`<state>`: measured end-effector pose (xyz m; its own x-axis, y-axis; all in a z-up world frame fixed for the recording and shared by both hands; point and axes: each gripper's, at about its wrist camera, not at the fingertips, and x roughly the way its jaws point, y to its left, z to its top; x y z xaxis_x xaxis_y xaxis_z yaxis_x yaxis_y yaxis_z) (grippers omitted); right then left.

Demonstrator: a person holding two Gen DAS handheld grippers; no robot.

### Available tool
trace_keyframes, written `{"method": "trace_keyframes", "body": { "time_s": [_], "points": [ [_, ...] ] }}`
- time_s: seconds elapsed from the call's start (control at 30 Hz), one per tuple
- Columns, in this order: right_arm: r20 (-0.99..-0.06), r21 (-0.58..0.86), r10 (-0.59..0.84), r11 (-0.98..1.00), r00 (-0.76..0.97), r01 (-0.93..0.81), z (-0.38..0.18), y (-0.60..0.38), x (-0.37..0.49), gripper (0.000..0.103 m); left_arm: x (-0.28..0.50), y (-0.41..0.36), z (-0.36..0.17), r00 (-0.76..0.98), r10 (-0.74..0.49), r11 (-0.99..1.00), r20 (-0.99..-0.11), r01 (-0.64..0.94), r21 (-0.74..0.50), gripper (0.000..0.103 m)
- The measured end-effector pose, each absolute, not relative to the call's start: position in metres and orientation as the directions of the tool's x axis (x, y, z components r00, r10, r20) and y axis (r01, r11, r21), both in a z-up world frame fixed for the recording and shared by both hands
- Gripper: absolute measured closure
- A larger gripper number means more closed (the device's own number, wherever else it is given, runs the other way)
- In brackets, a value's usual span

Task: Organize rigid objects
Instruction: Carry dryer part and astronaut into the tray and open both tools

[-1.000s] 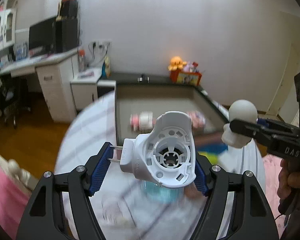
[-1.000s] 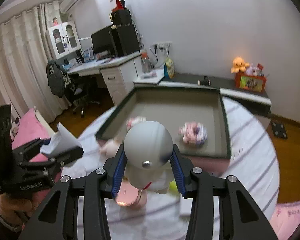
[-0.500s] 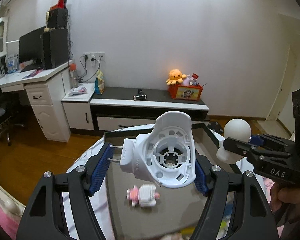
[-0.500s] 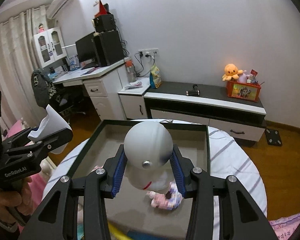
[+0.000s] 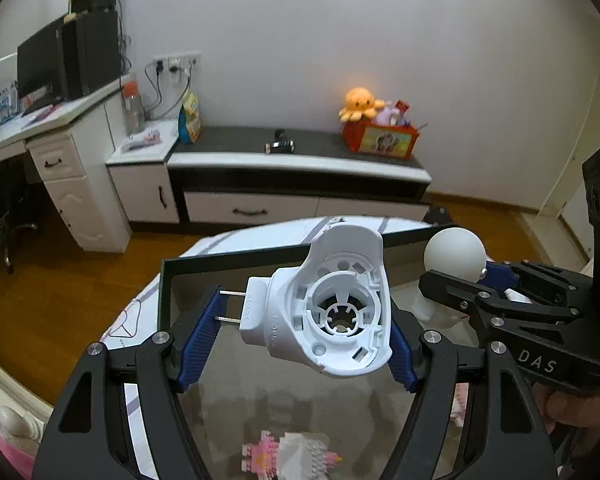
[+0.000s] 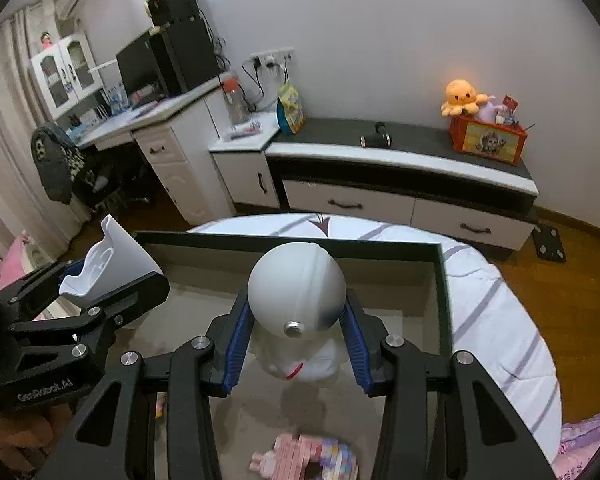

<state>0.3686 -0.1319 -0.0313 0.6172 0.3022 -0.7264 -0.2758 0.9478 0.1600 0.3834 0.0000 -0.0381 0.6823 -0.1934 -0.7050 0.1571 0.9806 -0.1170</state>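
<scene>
My left gripper [image 5: 300,332] is shut on a white plastic plug-in housing [image 5: 328,308] with two metal prongs; one blue pad presses the prong tips, the other its far side. My right gripper [image 6: 296,320] is shut on a white astronaut figure [image 6: 296,284] with a round helmet, gripped at the head. Both hang over a dark-rimmed grey box [image 6: 340,246] on a striped sheet. Each gripper shows in the other's view: the right gripper [image 5: 480,280] with the astronaut [image 5: 454,256], the left gripper [image 6: 112,280] with the housing [image 6: 112,264].
Pink block figures [image 6: 312,458] [image 5: 288,452] lie on the box floor below the grippers. The box's far rim [image 5: 236,258] is close ahead. Beyond it are wooden floor, a low black-and-white cabinet [image 6: 380,152] and a desk [image 6: 148,116] at the left.
Both grippers have travelled forward over the box toward its far rim, holding the same objects. The block figures have slid toward the bottom of both views.
</scene>
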Motion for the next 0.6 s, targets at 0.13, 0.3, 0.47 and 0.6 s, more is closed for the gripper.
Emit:
{"method": "trace_keyframes", "body": {
  "time_s": [0.13,0.3,0.47,0.6],
  "points": [
    [-0.761,0.167,0.293,0.95,0.579,-0.263,-0.039,-0.129,0.378,0.059,0.393,-0.002,-0.049,0.632,-0.201,0.979,-0.749,0.157,-0.13,0.029],
    [-0.788,0.132,0.252,0.96,0.561,-0.245,-0.041,-0.126,0.379,0.057,0.398,-0.005,-0.055,0.601,-0.17,0.984,-0.781,0.147,-0.102,0.015],
    [-0.79,0.124,0.207,0.976,0.577,-0.181,-0.04,-0.136,0.378,0.016,0.391,0.001,-0.055,0.616,-0.131,0.991,-0.777,0.103,-0.085,0.002],
    [-0.786,0.133,0.209,0.976,0.582,-0.171,-0.033,-0.137,0.369,0.008,0.379,0.008,-0.045,0.654,-0.115,0.993,-0.748,0.075,-0.087,0.0]
  ]
}}
